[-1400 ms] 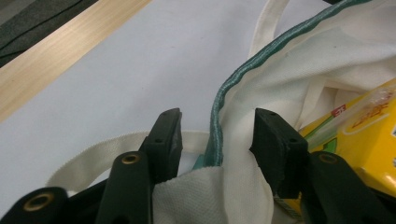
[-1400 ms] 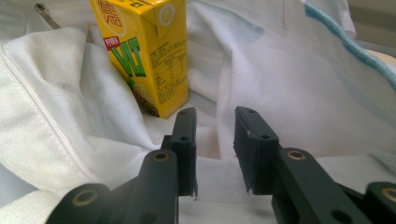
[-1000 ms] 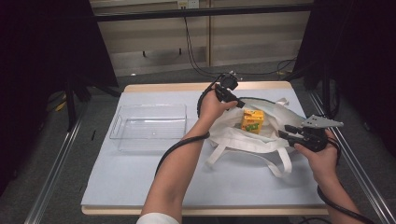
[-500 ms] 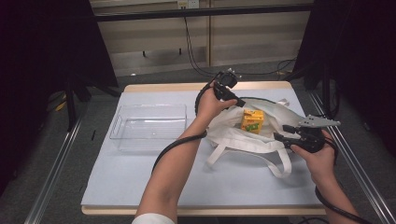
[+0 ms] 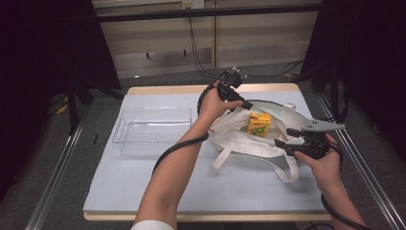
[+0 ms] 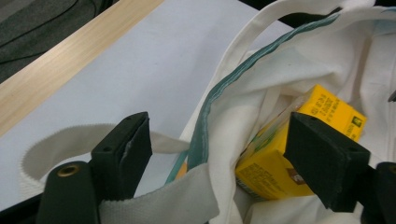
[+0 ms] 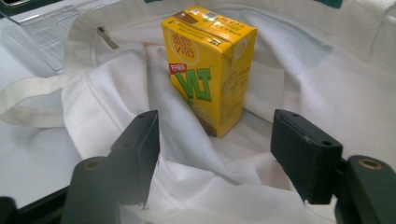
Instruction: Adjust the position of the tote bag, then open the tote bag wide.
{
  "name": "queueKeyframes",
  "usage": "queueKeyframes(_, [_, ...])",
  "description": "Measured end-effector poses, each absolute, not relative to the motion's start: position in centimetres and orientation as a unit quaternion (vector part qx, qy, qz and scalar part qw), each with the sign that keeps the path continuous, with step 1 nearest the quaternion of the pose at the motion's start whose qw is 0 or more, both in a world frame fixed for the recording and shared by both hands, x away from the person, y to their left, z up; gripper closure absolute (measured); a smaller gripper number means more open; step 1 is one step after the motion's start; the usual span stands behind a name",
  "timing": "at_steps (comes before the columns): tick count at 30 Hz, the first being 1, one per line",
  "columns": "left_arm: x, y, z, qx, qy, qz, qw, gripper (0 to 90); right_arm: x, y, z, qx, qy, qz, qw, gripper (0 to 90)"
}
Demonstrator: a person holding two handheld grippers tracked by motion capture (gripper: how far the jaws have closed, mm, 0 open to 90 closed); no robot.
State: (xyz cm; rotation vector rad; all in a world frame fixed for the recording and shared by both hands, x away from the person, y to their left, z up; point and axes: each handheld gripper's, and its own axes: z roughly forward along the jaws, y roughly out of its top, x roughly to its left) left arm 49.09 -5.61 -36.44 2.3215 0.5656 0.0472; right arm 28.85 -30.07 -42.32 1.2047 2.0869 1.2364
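The yellow drink carton [image 7: 208, 65] stood upright inside the white tote bag [image 5: 239, 139], which lay slumped on the tabletop [image 5: 143, 182], w/ the clear plastic tray [image 5: 151, 129] well apart to its left.

The right tool [image 5: 283, 137] sat at the bag's near rim, jaws wide apart, gripping nothing. In the right gripper view the carton stood b/w the two jaws but farther in, not yet touched. The left tool [image 5: 245, 104] was at the far rim, also spread open; in the left gripper view the teal-edged hem [image 6: 219, 93] ran up b/w its jaws, w/ loose cloth lying across them and the carton just beside the right-hand jaw.

Looked like the step was getting the carton out. To do it well, imo: close the left tool on the hem and lift it so the mouth stays open, then push the right tool straight in, square to the carton's flat sides, and grip mid-height. Watch the fabric folds under the right jaws; pinching cloth along w/ the carton would drag the bag. Squeeze gently, since a carton like that probably dents.
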Motion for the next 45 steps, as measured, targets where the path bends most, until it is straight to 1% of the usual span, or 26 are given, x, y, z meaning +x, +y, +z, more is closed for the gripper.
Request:
queueKeyframes(3, [49.0, -5.6, -36.2, 0.906, 0.217, 0.012, 0.363, 19.9, 28.8, -30.0, -42.5, 0.437, 0.751, 0.448, 0.208, 30.0])
queueKeyframes(8, [48.9, -5.4, -35.6, 0.901, 0.218, -0.003, 0.375, 18.7, 28.7, -30.1, -42.5, 0.439, 0.752, 0.448, 0.202, 27.9])
queueKeyframes(12, [48.4, -5.3, -35.3, 0.903, 0.213, -0.004, 0.373, 18.3, 28.7, -30.1, -42.4, 0.437, 0.752, 0.449, 0.203, 26.2])
queueKeyframes(15, [48.0, -5.4, -35.2, 0.902, 0.210, -0.009, 0.376, 17.8, 28.8, -30.1, -42.3, 0.432, 0.753, 0.452, 0.204, 26.1])
queueKeyframes(20, [47.6, -5.3, -35.2, 0.911, 0.194, -0.009, 0.364, 17.7, 28.9, -29.8, -42.2, 0.433, 0.752, 0.454, 0.204, 26.0])
queueKeyframes(23, [47.6, -5.0, -35.2, 0.907, 0.200, -0.009, 0.369, 17.6, 29.0, -29.6, -42.3, 0.430, 0.753, 0.455, 0.203, 25.9])
queueKeyframes(28, [47.7, -4.6, -35.2, 0.906, 0.204, -0.010, 0.371, 18.8, 29.1, -29.5, -42.3, 0.428, 0.753, 0.456, 0.205, 25.9])
queueKeyframes(31, [47.8, -4.6, -35.1, 0.900, 0.203, -0.020, 0.385, 19.9, 29.1, -29.5, -42.3, 0.428, 0.753, 0.456, 0.204, 25.9])
queueKeyframes(41, [48.6, -6.0, -35.9, 0.898, 0.202, -0.013, 0.390, 21.9, 29.2, -29.5, -42.4, 0.427, 0.754, 0.457, 0.202, 25.9])
queueKeyframes(42, [48.7, -6.1, -35.9, 0.895, 0.206, -0.021, 0.396, 22.4, 29.2, -29.6, -42.4, 0.427, 0.754, 0.457, 0.202, 25.9])
queueKeyframes(45, [48.6, -6.3, -35.8, 0.895, 0.199, -0.011, 0.399, 26.5, 29.2, -29.6, -42.5, 0.426, 0.755, 0.456, 0.201, 25.9])
